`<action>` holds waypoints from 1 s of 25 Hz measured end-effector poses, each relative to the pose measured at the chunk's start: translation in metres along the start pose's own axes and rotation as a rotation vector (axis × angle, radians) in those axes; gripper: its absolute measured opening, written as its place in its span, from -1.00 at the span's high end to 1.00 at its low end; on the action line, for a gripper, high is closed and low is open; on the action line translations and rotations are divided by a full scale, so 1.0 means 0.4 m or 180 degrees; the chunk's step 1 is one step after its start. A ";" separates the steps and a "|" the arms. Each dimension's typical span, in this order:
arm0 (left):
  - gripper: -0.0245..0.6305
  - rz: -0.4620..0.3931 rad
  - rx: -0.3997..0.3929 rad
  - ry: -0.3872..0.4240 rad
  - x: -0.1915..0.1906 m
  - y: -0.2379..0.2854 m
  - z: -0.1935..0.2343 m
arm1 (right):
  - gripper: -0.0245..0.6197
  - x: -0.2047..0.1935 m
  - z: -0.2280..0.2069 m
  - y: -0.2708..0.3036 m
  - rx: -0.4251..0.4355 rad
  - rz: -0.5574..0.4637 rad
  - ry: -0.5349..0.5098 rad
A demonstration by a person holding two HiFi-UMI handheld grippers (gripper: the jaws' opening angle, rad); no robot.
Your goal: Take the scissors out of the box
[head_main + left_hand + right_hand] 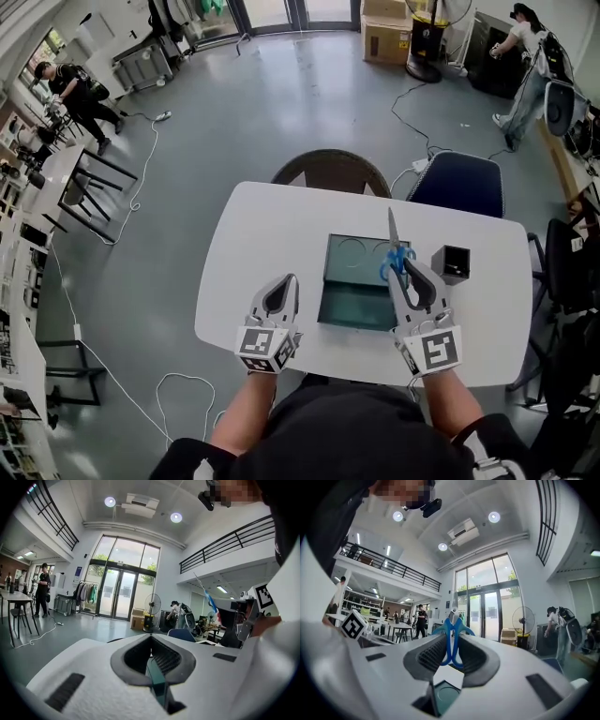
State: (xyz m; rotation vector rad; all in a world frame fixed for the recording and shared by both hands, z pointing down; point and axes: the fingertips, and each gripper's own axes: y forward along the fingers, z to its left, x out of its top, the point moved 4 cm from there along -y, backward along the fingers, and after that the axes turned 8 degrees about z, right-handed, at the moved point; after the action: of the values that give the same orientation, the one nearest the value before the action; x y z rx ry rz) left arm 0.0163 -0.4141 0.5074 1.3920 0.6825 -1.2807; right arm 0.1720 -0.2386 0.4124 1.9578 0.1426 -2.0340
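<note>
We hold the scissors by their blue handles in the right gripper; its jaws clamp on the loops, so the closed blade points away from us, over the right edge of the green box; gripping the handles keeps the pads off the sharp edge. The scissors look clear of the box, so we judge that only setting them down remains. The left gripper hovers just left of the box, jaws together and empty, probably ready to steady it. A small black open-topped container stands just right of the box on the white table.
</note>
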 end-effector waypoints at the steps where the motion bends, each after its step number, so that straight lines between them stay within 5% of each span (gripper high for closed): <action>1: 0.89 0.0002 0.0006 -0.0001 -0.001 0.001 0.001 | 0.64 0.003 -0.003 -0.003 -0.0017 -0.0022 0.0011; 11: 0.89 -0.0012 -0.0009 0.0030 0.010 -0.008 -0.007 | 0.64 0.032 -0.042 -0.048 -0.0272 -0.0300 0.0065; 25: 0.89 -0.0024 -0.0086 0.0131 0.017 0.012 -0.038 | 0.65 0.030 -0.054 -0.063 -0.0384 -0.0220 -0.0010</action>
State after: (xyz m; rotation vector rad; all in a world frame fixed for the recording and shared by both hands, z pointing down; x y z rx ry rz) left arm 0.0274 -0.4026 0.5000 1.3983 0.7312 -1.2474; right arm 0.1851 -0.2104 0.3955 1.9007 0.3287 -2.0206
